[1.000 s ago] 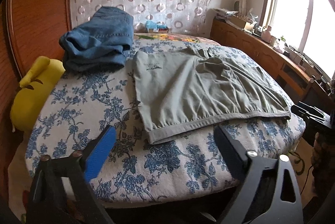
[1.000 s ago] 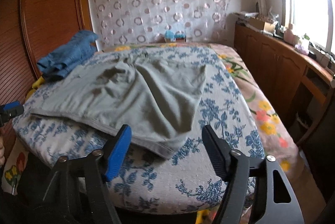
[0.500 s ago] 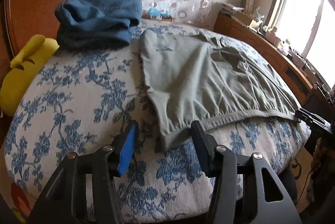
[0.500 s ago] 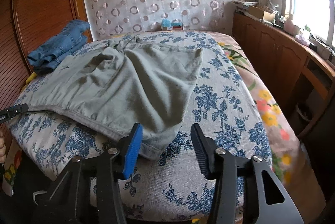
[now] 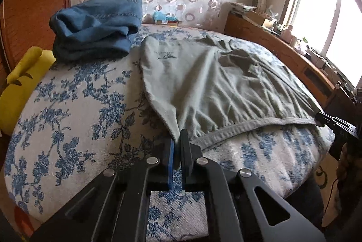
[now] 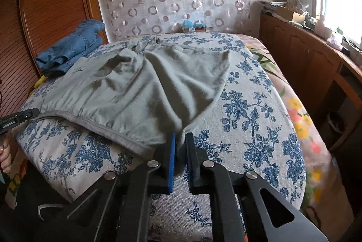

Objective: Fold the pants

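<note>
Grey-green pants (image 5: 210, 83) are lying spread flat across the middle of the bed (image 5: 74, 106), waistband edge running along the lower part of both frames, legs reaching toward the patterned curtain at top centre. They are occupying the open centre of the bed, presumably so there is room to fold.

Left tool (image 5: 177, 147), lower centre of the left wrist view: its jaws have just been closing and are now pressed together on 1 corner of the waistband, cloth pinched between the blue pad and the black pad.

Right tool (image 6: 180, 151), lower centre of the right wrist view: its jaws have likewise just been closing and are pinching the opposite waistband corner; a tongue of fabric is showing between the pads.

Judgement: 2 corners are being held at once so the waistband edge can be lifted as 1 straight line and carried over toward the leg ends. No fold is visible yet, so the task is reading as at its first step.

Folded blue jeans (image 5: 95, 24) are sitting at upper left, apart from the pants and clear of the likely fold path. A yellow plush toy (image 5: 20, 81) is resting at the left edge.
</note>
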### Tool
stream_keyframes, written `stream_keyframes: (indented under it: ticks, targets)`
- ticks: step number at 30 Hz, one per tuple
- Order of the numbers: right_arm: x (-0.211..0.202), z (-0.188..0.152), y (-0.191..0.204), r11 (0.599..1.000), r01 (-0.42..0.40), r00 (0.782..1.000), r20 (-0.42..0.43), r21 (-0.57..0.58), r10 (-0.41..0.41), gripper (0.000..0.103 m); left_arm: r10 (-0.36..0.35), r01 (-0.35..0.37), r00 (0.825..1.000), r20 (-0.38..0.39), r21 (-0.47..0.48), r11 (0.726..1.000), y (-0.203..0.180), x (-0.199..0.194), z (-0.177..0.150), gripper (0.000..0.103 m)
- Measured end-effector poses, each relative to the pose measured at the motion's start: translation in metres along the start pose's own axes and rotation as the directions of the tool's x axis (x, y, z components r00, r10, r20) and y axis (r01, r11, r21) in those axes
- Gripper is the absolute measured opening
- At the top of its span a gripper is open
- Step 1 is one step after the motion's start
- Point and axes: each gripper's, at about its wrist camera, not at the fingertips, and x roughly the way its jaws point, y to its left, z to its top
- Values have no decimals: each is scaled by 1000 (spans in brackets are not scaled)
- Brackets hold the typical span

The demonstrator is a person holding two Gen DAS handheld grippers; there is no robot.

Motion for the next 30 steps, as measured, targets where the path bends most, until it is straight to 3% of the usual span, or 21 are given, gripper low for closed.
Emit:
stream_keyframes:
  ticks: [15, 26, 27, 30]
  targets:
    - [-64, -12, -14, 999, -50, 996, 70, 5, 50, 4, -65, 63, 992, 111, 23, 998, -10, -62, 8, 5]
    - [-81, -34, -29, 998, -61, 997, 45, 11, 60, 5, -63, 61, 994, 91, 18, 998, -10, -66, -2, 5]
    - [-80, -36, -32, 998, -55, 998, 38, 17, 55, 6, -62, 60, 994, 85, 18, 998, -11, -64, -3, 5]
    - [-78, -34, -27, 999, -25, 999, 27, 24, 24, 28, -66, 65, 995, 73, 23, 998, -13, -62, -5, 5]
